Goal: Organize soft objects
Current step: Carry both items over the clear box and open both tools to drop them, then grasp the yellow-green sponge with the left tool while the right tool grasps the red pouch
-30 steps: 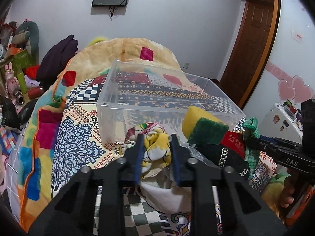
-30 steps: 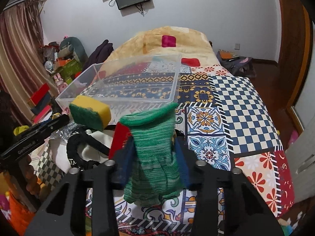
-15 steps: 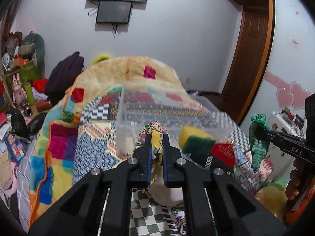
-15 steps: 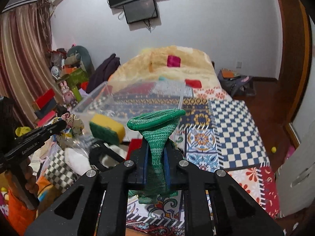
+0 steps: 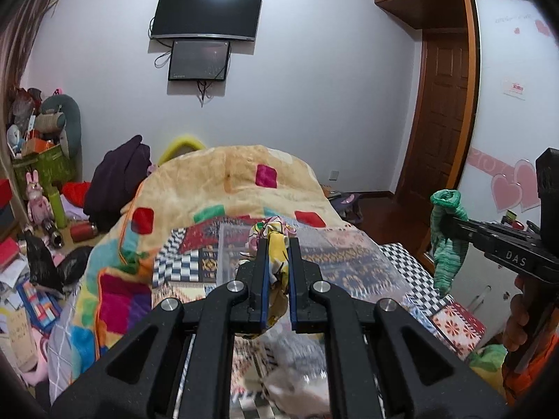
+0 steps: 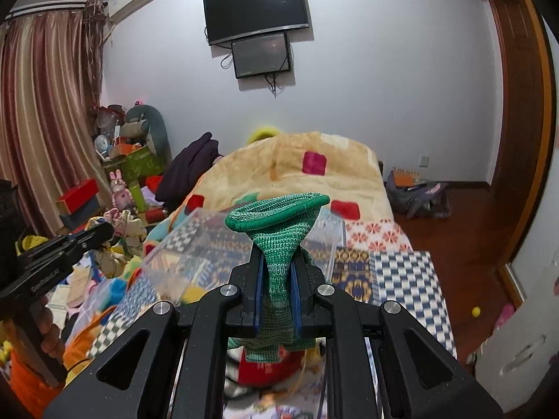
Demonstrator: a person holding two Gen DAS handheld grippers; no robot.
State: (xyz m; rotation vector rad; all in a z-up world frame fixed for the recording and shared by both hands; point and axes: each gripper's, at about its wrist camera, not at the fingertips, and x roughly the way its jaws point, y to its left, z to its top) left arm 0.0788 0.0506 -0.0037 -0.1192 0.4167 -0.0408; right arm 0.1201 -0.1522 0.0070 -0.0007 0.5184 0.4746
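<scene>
Fingers (image 5: 260,272) around one floral cloth (image 5: 274,244)

1. Grippers: 2. Left gripper (image 5: 276,258) clamps 1 floral cloth (image 5: 272,234); right gripper (image 6: 277,276) clamps 1 green knit sock (image 6: 277,230).
2. Clear plastic bin (image 6: 195,244): 1, on the bed.
3. Wall screens: 2, i.e. 1 big TV (image 5: 208,12) + 1 smaller monitor (image 5: 199,60) just below it.
4. Pink rabbit toy (image 5: 36,197): 1, left of bed.
5. Wooden door (image 5: 443,118): 1.
6. Pink heart stickers (image 5: 513,186): 2 big ones, overlapping.
7. Yellow ball (image 6: 475,311) on floor: 1.
</scene>
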